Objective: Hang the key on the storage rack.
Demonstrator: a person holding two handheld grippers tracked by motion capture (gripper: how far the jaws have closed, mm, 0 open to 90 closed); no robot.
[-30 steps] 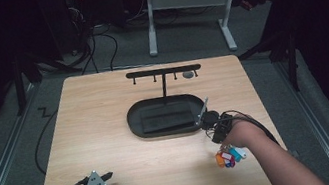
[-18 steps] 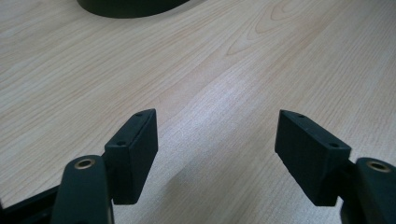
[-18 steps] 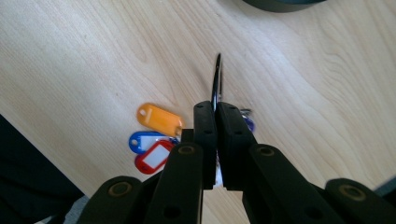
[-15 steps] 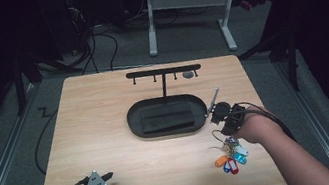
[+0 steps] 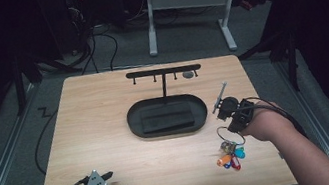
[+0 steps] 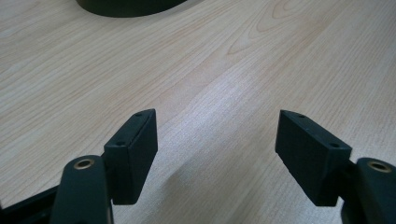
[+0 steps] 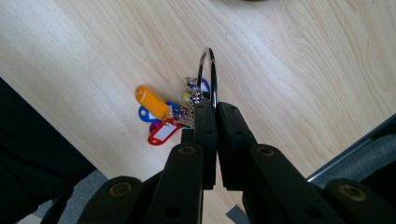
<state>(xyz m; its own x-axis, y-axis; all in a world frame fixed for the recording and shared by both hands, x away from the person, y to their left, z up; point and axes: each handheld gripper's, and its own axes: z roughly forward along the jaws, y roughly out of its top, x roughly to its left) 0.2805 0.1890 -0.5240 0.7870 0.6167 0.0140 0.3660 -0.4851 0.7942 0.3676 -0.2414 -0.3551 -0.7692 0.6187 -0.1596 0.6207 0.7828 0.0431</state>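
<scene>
Resting at the near left corner of the pale wooden table, the left gripper is seen with its jaws spread wide and nothing between them; in the left gripper view its two black pads stand well apart over bare wood.

At mid-table a black oval tray is shown, and behind it a black T-shaped key stand with small hooks.

To the right, the right gripper is shown above the table just beside the tray's right end, its jaws pressed together on a large silver metal key ring. From that ring a bunch of keys with orange, blue and red plastic tags hangs down. In the right gripper view only a short arc of the ring is pinched at the very fingertips.

Risks, as judged: because the thin round wire is held at the pad tips, it could roll or slip out under the swinging weight of the bunch. Were the ring carried towards the stand, the dangling tags might catch the tray rim, or a small hook might be missed, since the ring's plane cannot be steadied by one pinch.

Compared with one second earlier, the right gripper has been drawn away from the tray towards the right edge and raised slightly, so that the bunch hangs lower beneath it; the left gripper has stayed in place.
</scene>
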